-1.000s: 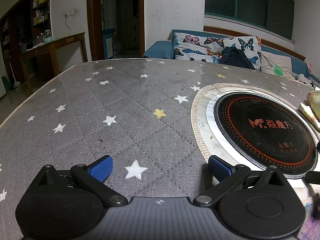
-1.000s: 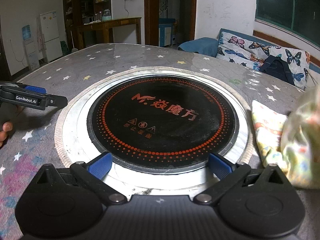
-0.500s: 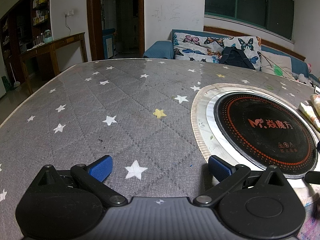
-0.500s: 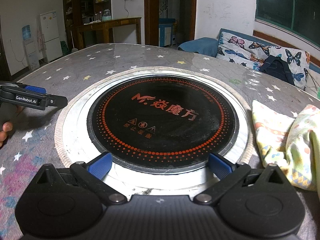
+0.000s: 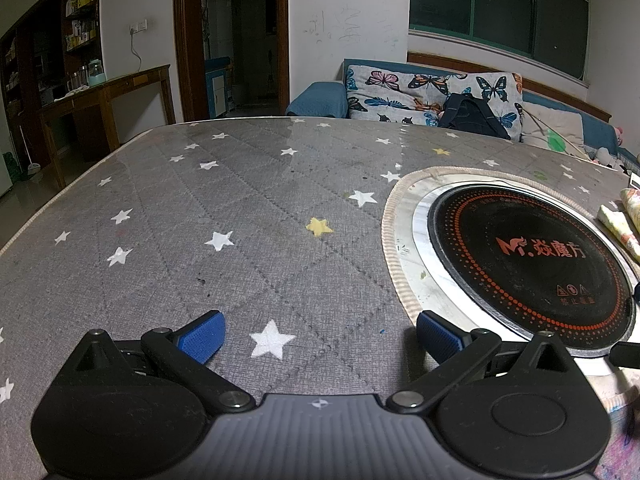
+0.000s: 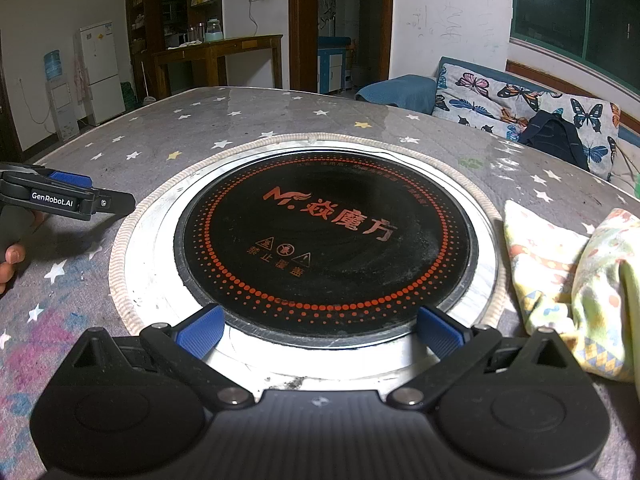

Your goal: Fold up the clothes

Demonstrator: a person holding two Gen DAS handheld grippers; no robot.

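Note:
A pale yellow patterned garment [image 6: 560, 276] lies crumpled on the table right of the round black hotplate [image 6: 324, 240]. Its edge shows at the far right of the left wrist view [image 5: 622, 222]. My right gripper [image 6: 320, 330] is open and empty at the hotplate's near rim, left of the garment. My left gripper [image 5: 318, 334] is open and empty over the grey starred tablecloth [image 5: 200, 220], left of the hotplate [image 5: 528, 264]. The left gripper also shows at the left edge of the right wrist view [image 6: 64, 198].
The hotplate sits in a metal ring with a beige braided border [image 6: 120, 248]. A sofa with butterfly cushions [image 5: 424, 92] and a dark bag [image 5: 472, 118] stands beyond the table. A wooden side table [image 6: 216, 56] and a fridge [image 6: 100, 68] stand further back.
The garment came down from the air at the right and now lies still on the table. Both grippers have stayed in place.

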